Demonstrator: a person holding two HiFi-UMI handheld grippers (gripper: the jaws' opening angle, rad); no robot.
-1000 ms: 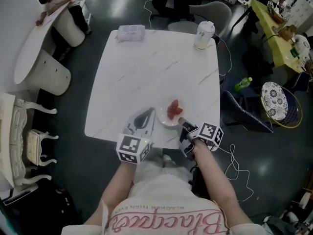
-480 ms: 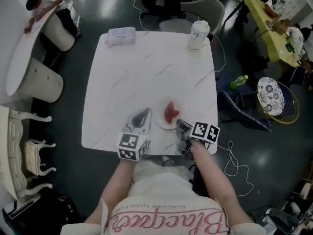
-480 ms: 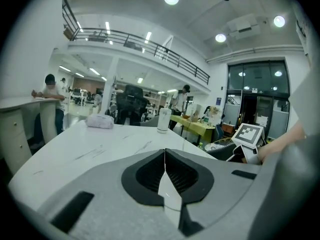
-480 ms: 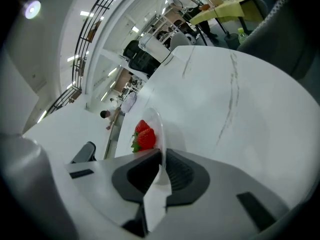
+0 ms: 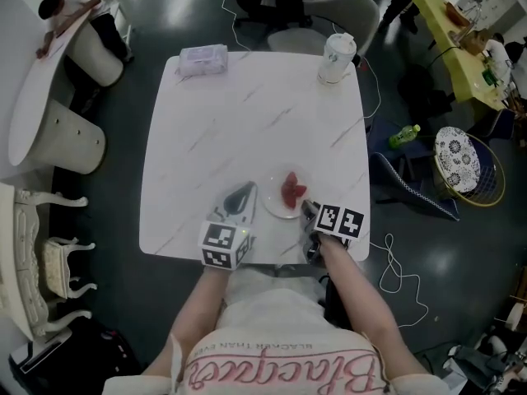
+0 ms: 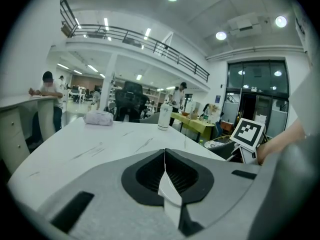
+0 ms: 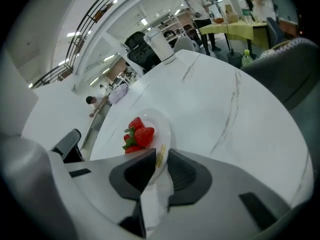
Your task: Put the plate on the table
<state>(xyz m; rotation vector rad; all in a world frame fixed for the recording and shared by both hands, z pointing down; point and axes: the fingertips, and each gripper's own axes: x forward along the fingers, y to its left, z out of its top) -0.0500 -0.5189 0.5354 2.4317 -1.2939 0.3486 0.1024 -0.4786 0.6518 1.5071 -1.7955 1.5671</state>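
White worktop (image 5: 247, 113) fills mid-frame; near its lower edge your right tool (image 5: 307, 209) pinches the plate (image 5: 274, 206) rim, while your left tool (image 5: 245, 191) is closed and empty.

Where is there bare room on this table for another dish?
The middle of the table is bare, from the tissue pack and lidded cup at the far corners down to the plate. The near edge is crowded: plate, left gripper, right gripper.

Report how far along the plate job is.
Done: the plate of strawberries is over the table, near its front edge; contact is unclear. In hand: the right gripper has its jaws shut on the rim. To do: settle it and let go. The left gripper is shut, empty.
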